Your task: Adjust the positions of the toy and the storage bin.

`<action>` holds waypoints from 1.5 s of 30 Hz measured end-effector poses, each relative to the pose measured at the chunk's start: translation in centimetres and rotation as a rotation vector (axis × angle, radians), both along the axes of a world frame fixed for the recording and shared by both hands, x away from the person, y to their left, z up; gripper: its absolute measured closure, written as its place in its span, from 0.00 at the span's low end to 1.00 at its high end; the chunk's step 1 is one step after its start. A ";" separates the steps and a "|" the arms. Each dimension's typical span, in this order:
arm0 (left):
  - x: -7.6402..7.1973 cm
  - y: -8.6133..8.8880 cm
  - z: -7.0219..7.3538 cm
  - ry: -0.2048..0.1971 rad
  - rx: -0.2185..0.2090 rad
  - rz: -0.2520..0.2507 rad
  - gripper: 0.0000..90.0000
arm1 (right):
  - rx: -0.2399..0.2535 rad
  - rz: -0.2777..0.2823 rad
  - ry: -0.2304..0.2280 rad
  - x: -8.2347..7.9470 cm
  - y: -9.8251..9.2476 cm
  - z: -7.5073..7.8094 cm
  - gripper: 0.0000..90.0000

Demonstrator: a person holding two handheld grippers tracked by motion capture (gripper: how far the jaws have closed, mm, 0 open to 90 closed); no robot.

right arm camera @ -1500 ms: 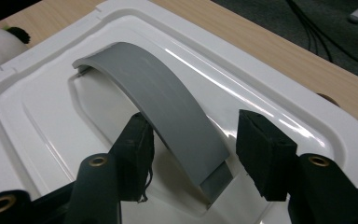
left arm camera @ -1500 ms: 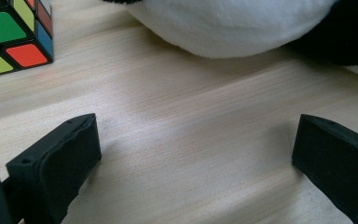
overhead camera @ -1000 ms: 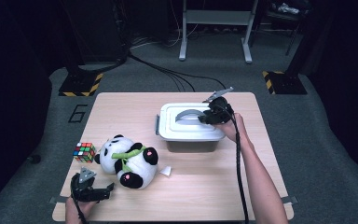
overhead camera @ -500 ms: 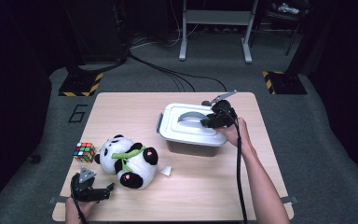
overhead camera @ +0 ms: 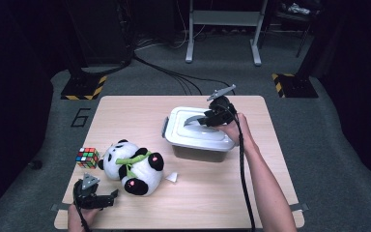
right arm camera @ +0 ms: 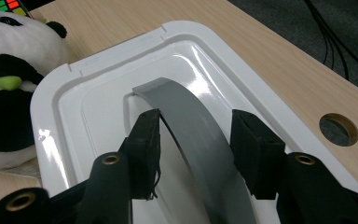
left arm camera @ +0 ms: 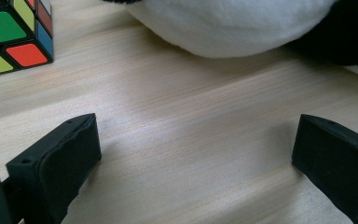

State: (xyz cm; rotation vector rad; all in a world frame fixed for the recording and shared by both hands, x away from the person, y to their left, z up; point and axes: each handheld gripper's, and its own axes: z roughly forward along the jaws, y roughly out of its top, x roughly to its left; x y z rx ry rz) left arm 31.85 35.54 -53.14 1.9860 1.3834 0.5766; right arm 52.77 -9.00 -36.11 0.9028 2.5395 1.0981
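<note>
Grey handle, on white lid of bin, table centre-right: straddled by right gripper, jaws just widened, pads apart from it. Left gripper at 7 o'clock, jaws apart, nothing held.

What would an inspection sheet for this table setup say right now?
Surface: wooden table, a round hole near one edge.
Job's things: white lidded box with grey handle.
Clutter: plush panda, colour cube.
Grippers: right gripper straddles the handle, jaws just been opening; left gripper open on bare wood.
Cables: one trails along the right forearm; more on the floor.
Surroundings: dark room, striped bases, metal stand.
</note>
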 end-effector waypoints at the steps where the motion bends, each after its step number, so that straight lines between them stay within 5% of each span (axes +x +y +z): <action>1: 0.0 0.0 0.0 0.000 0.000 0.000 0.01 | 0.000 0.000 0.000 0.0 0.0 0.0 0.60; 10: 0.0 0.1 0.1 0.008 0.013 -0.011 0.01 | 0.029 0.028 0.008 -0.9 -0.4 -0.1 0.70; 21: 0.0 0.1 0.1 0.008 0.013 -0.011 0.01 | 0.053 -0.036 0.035 -2.8 -0.4 -0.2 0.73; 25: 0.0 0.0 0.0 0.001 0.001 -0.001 0.01 | 0.032 -0.034 0.010 -2.9 -0.1 -0.1 0.70; 28: 0.0 0.0 0.0 0.000 0.000 0.000 0.01 | -0.040 -0.028 -0.034 -2.8 1.2 0.2 0.64; 32: 0.0 0.0 0.0 0.000 0.000 0.000 0.01 | -0.069 -0.018 -0.054 -2.5 2.1 0.3 0.70; 45: 0.0 0.0 0.0 0.000 0.001 -0.001 0.01 | -0.005 -0.038 0.017 -2.5 2.0 0.1 0.74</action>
